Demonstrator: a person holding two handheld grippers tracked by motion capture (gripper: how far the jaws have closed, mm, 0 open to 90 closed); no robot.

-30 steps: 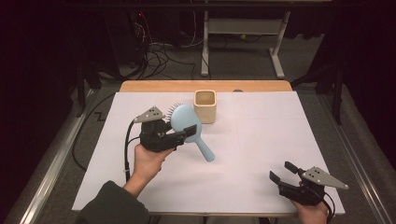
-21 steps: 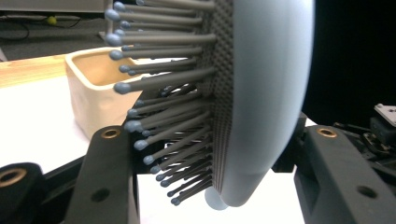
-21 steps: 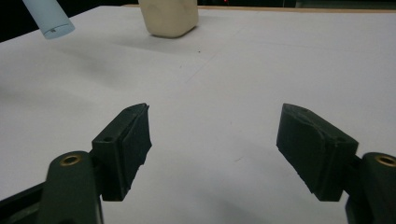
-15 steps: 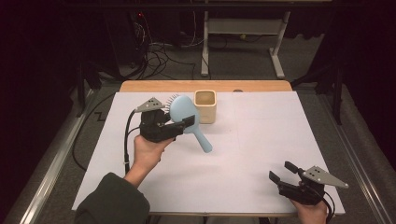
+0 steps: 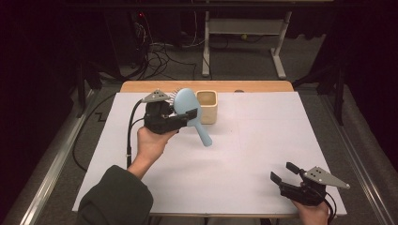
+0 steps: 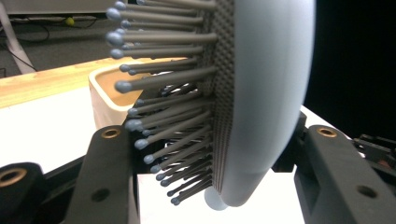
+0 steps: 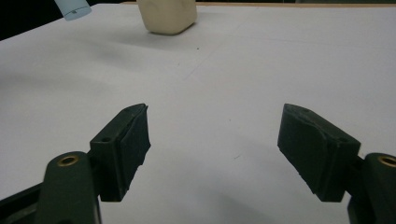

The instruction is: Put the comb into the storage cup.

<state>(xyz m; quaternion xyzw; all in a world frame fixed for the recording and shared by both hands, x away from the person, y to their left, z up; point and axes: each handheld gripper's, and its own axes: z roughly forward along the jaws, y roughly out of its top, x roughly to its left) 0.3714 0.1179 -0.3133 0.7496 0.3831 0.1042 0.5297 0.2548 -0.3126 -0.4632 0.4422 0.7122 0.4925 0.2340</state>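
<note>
A light blue hairbrush (image 5: 190, 110) with grey bristles hangs above the white table, handle pointing down and to the right. My left gripper (image 5: 180, 114) is shut on its head, just left of a cream square cup (image 5: 207, 106). In the left gripper view the brush head (image 6: 266, 98) stands between the jaws, bristles (image 6: 163, 98) pointing left toward the cup (image 6: 109, 95). My right gripper (image 5: 284, 172) rests at the table's front right corner, open, with nothing between its jaws. The right gripper view has the cup (image 7: 169, 16) far off and the tip of the brush handle (image 7: 74, 8) at the top left.
White paper (image 5: 263, 140) covers the table, with a wooden strip (image 5: 253, 86) along the far edge. A black cable (image 5: 130, 136) trails from the left gripper. Beyond the table the floor holds cables and a white table frame (image 5: 244, 28).
My left hand has carried the hairbrush farther back and a little up, toward the cup. The right gripper has stayed in place.
</note>
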